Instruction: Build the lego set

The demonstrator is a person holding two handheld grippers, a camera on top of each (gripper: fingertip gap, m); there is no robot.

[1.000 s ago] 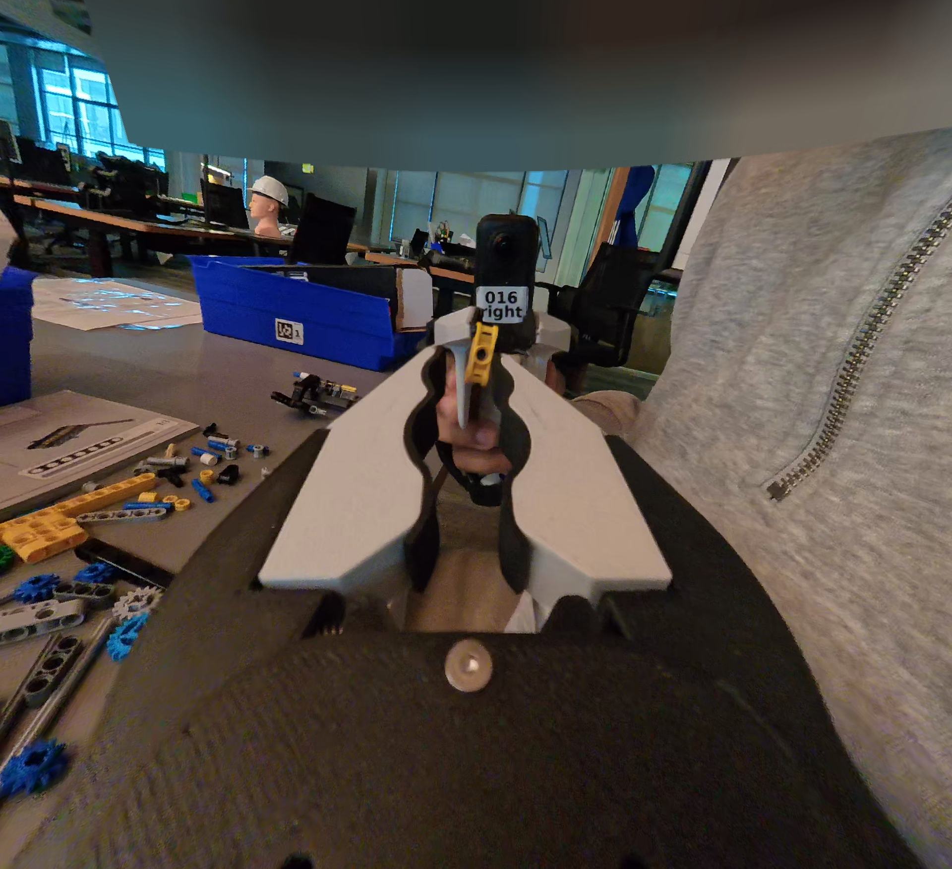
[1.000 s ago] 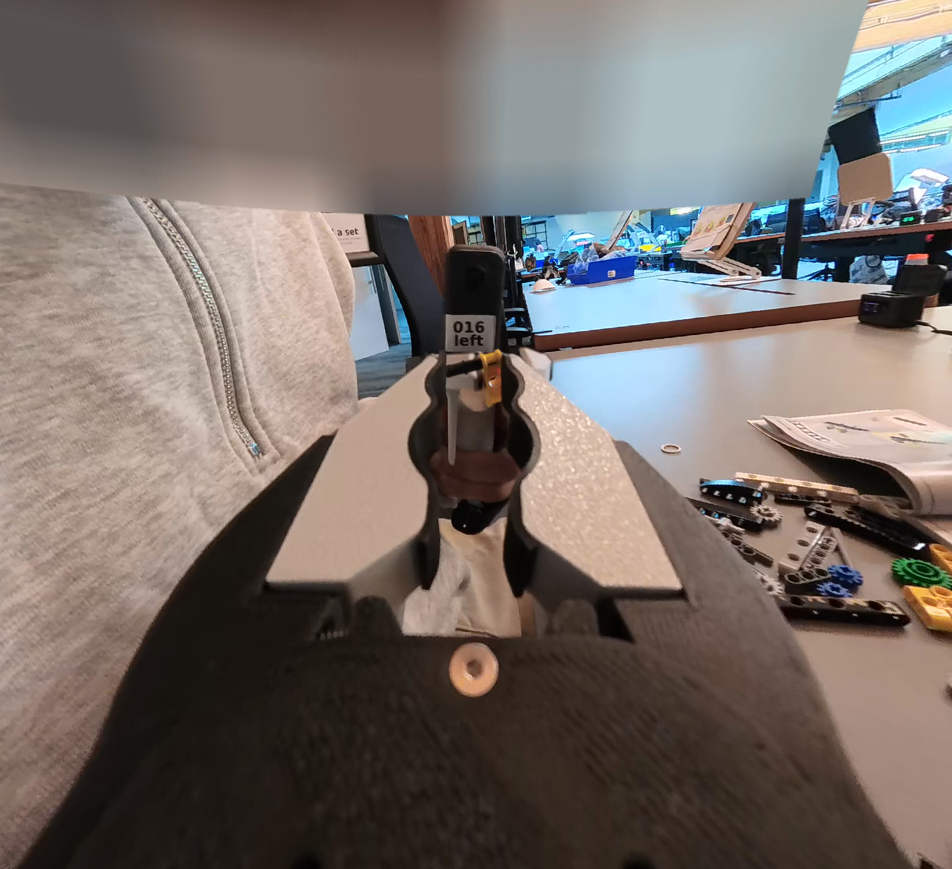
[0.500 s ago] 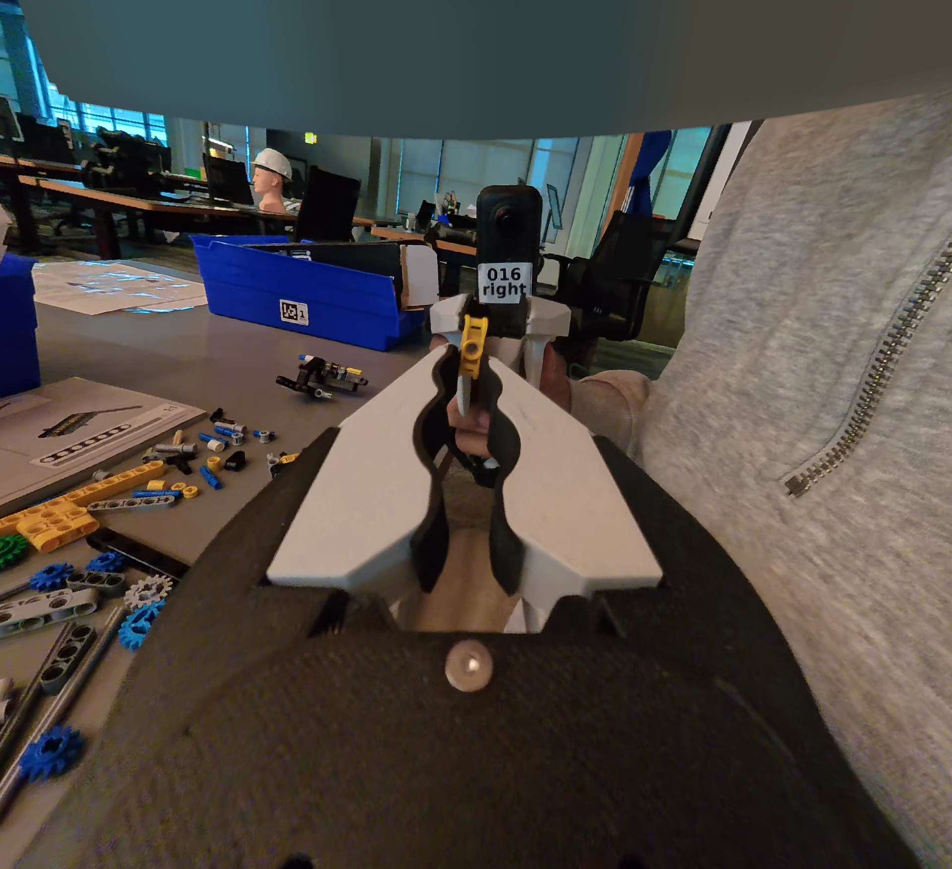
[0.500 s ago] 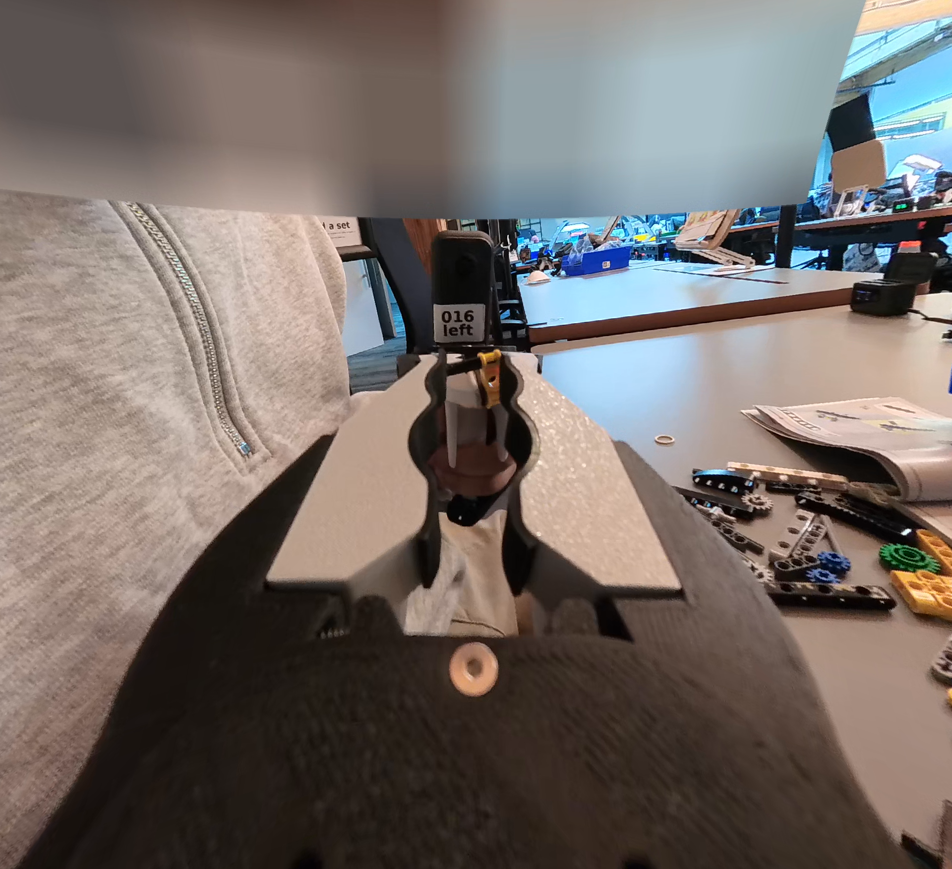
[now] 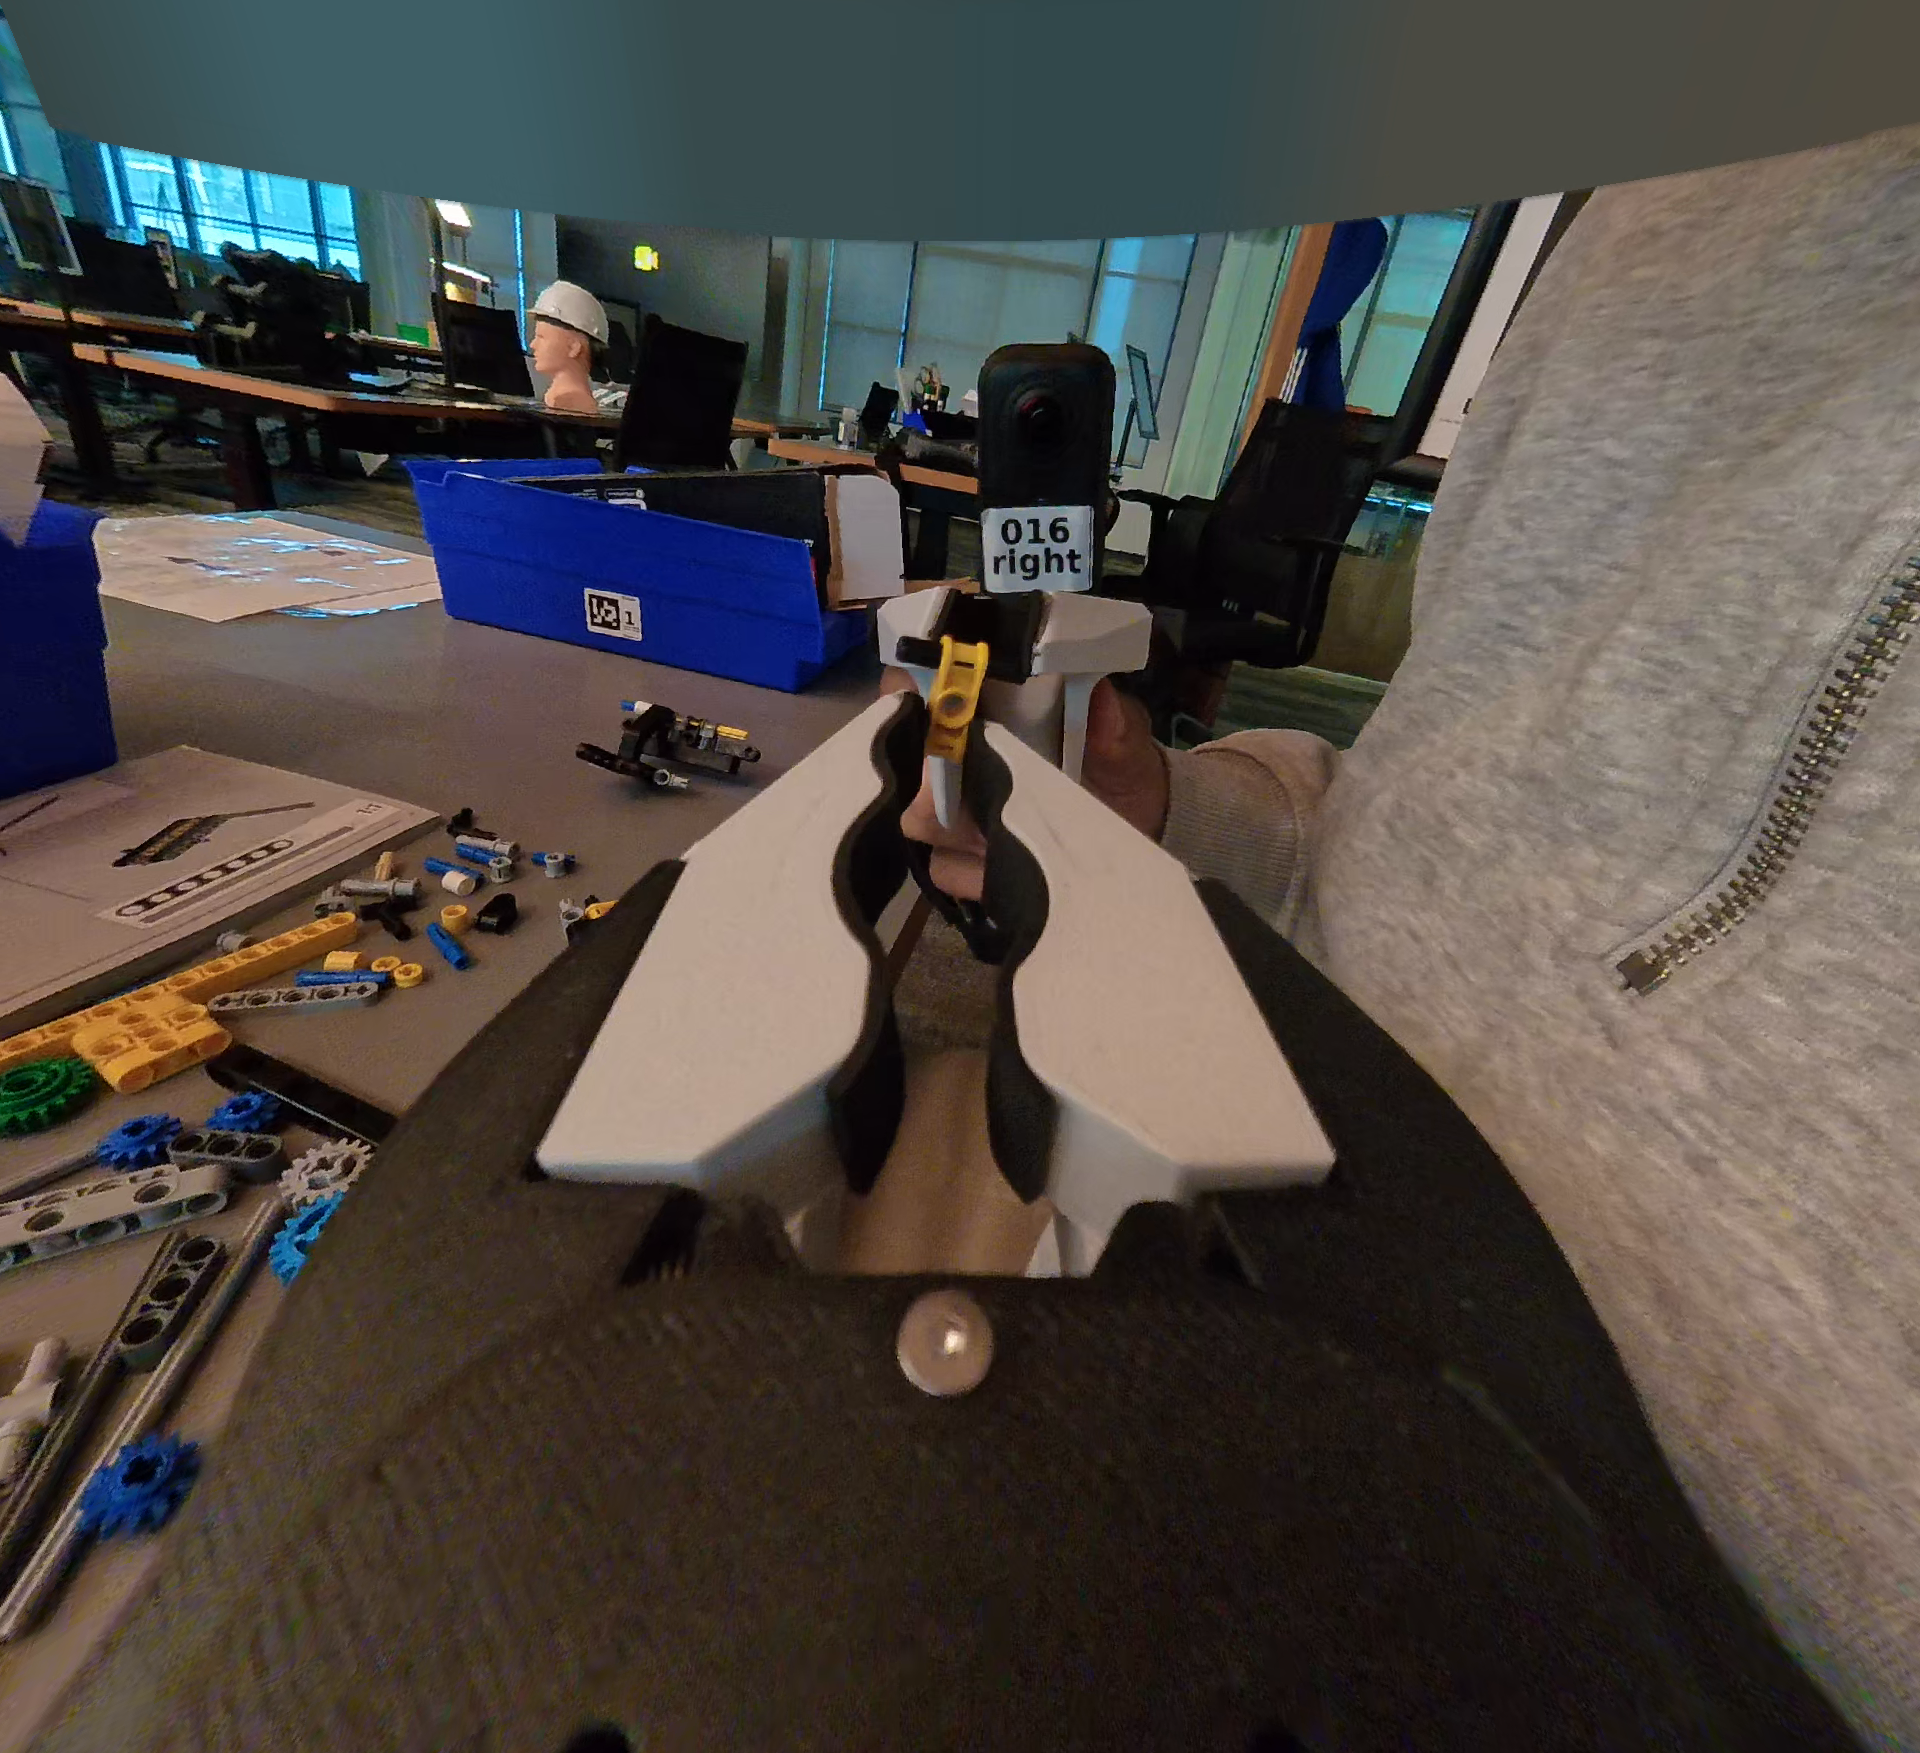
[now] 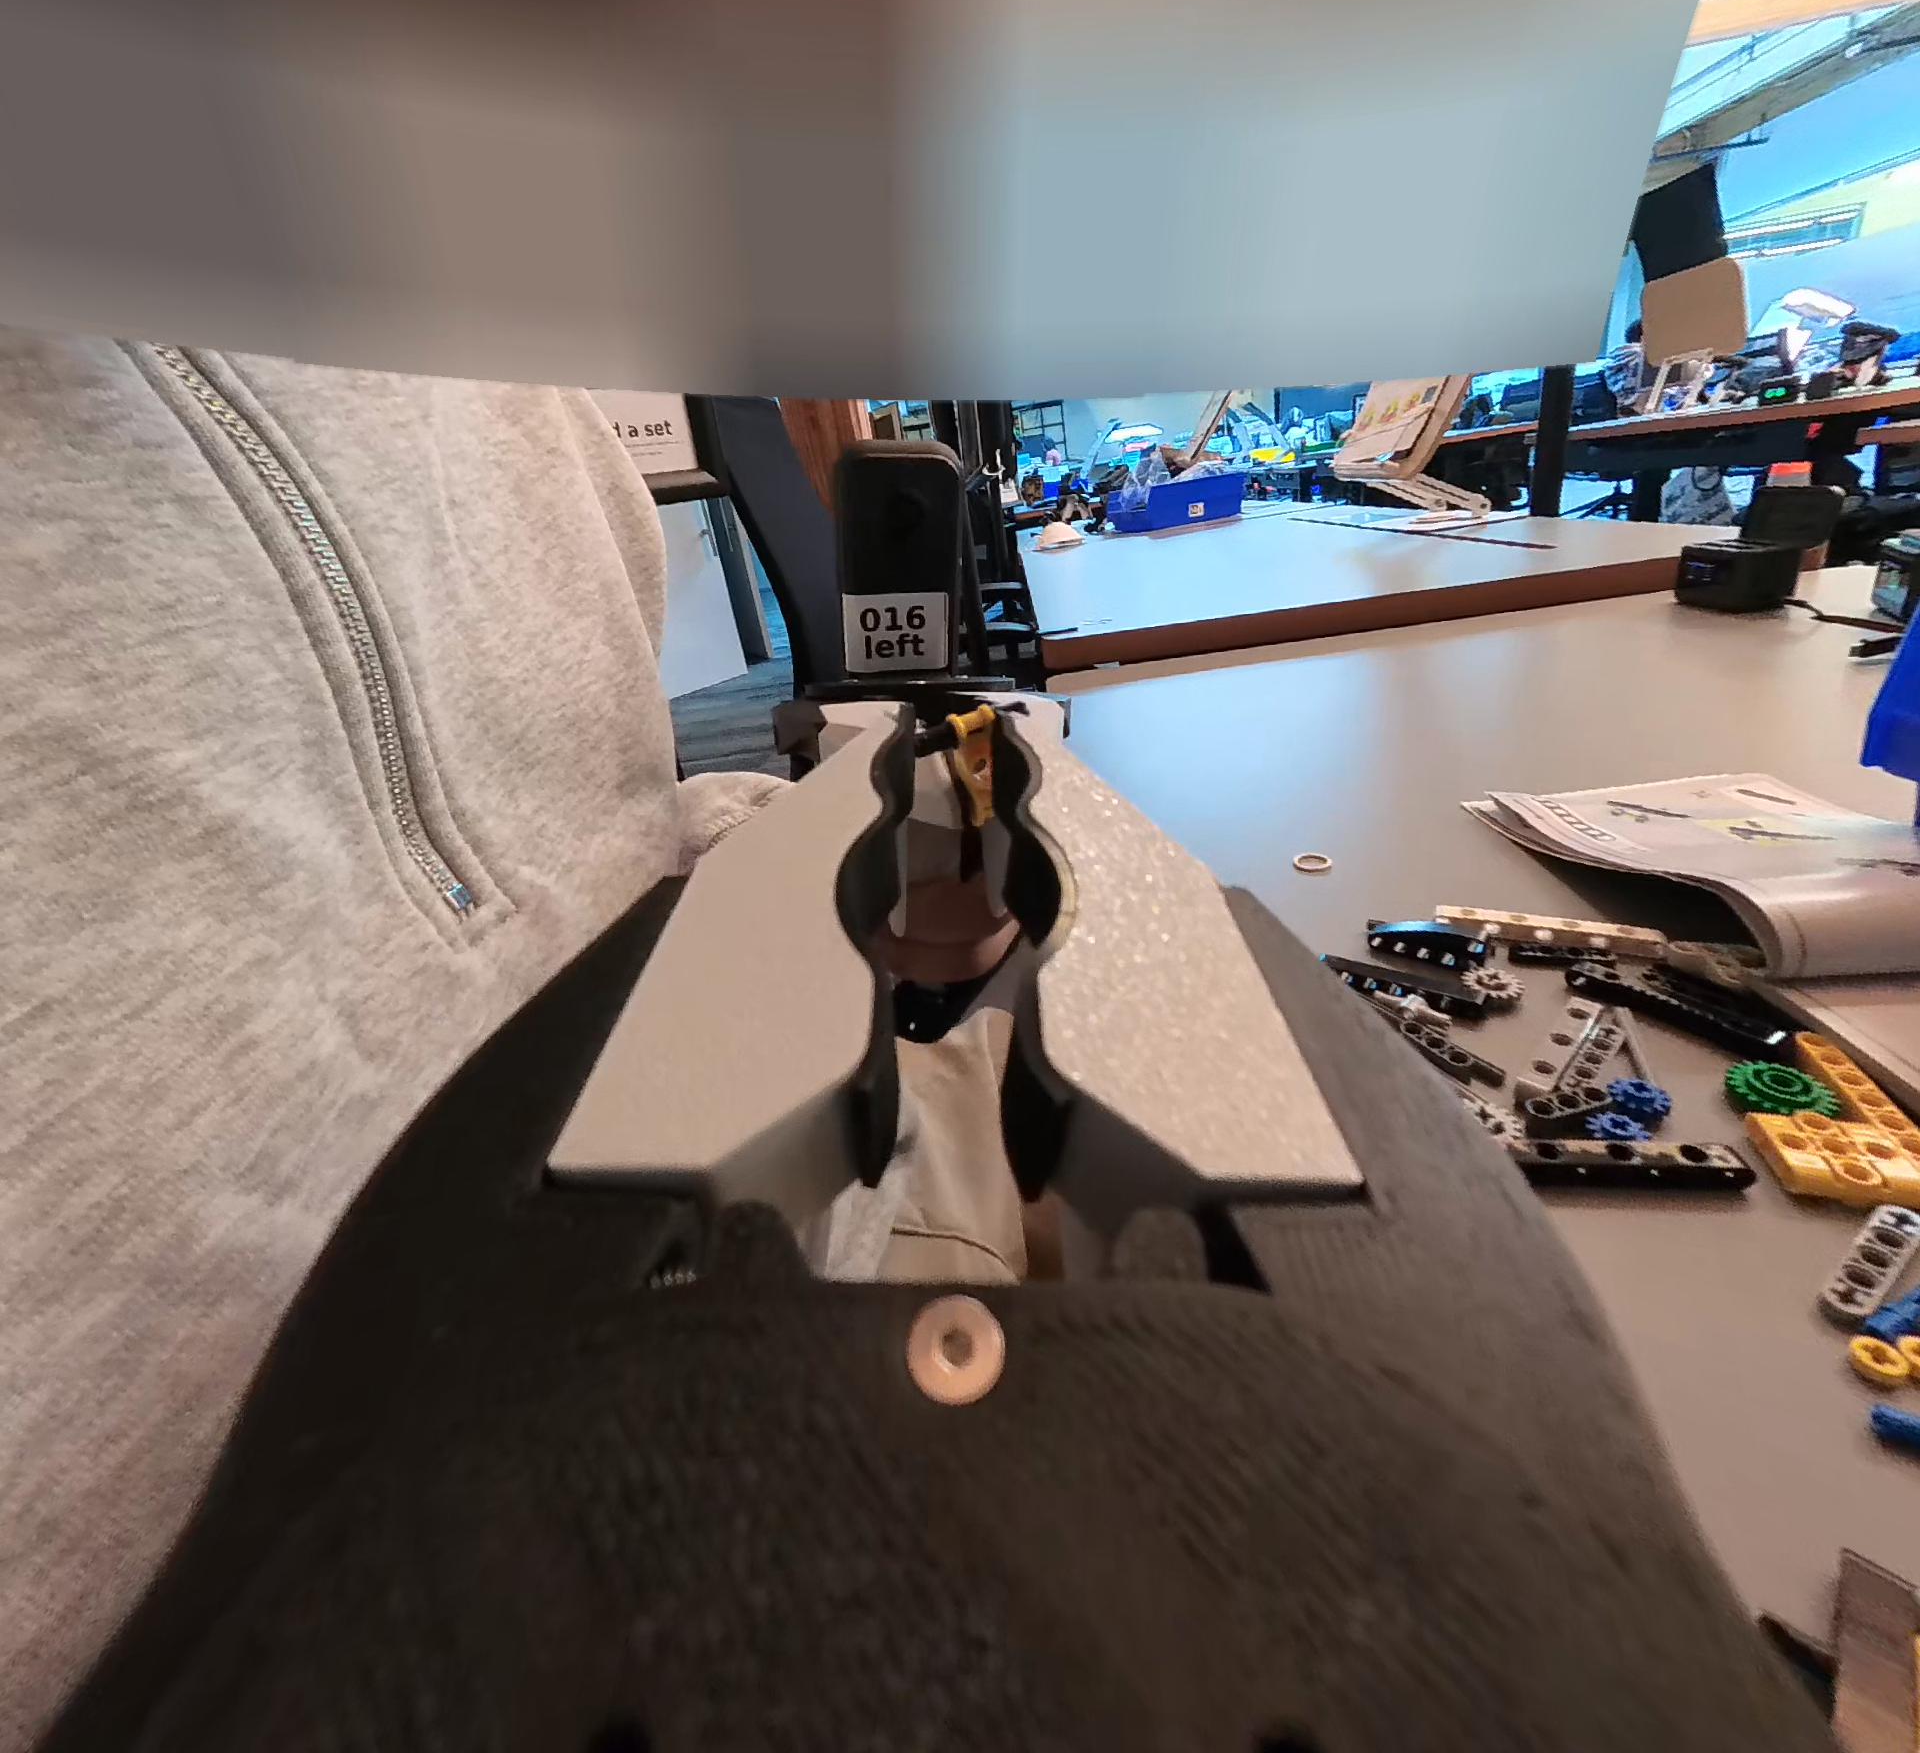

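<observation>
A small yellow Lego connector (image 5: pixel 954 697) with a black pin in it is held in the air, close to the person's grey zip hoodie (image 5: pixel 1662 768). My two grippers face each other tip to tip. My left gripper (image 5: pixel 945 732) is closed down on the connector's lower end. In the right wrist view the same connector (image 6: pixel 977 753) sits between the tips of my right gripper (image 6: pixel 958 742), which is also nearly closed around it. How the pin is gripped is hidden by the black pads. Each view shows the other gripper's camera (image 5: pixel 1044 446) (image 6: pixel 899 540) just behind the piece.
The grey table (image 5: pixel 416 716) holds an instruction booklet (image 5: pixel 187 851), a small black sub-assembly (image 5: pixel 665 749), yellow beams (image 5: pixel 156 1028), gears and pins. A blue bin (image 5: pixel 623 560) stands behind. The right wrist view shows black beams (image 6: pixel 1631 1165), a green gear (image 6: pixel 1771 1085) and a booklet (image 6: pixel 1683 851).
Both grippers have moved together with the yellow connector still between their tips. The background has shifted, and more of the table and its loose parts shows now. Neither jaw has visibly opened.
</observation>
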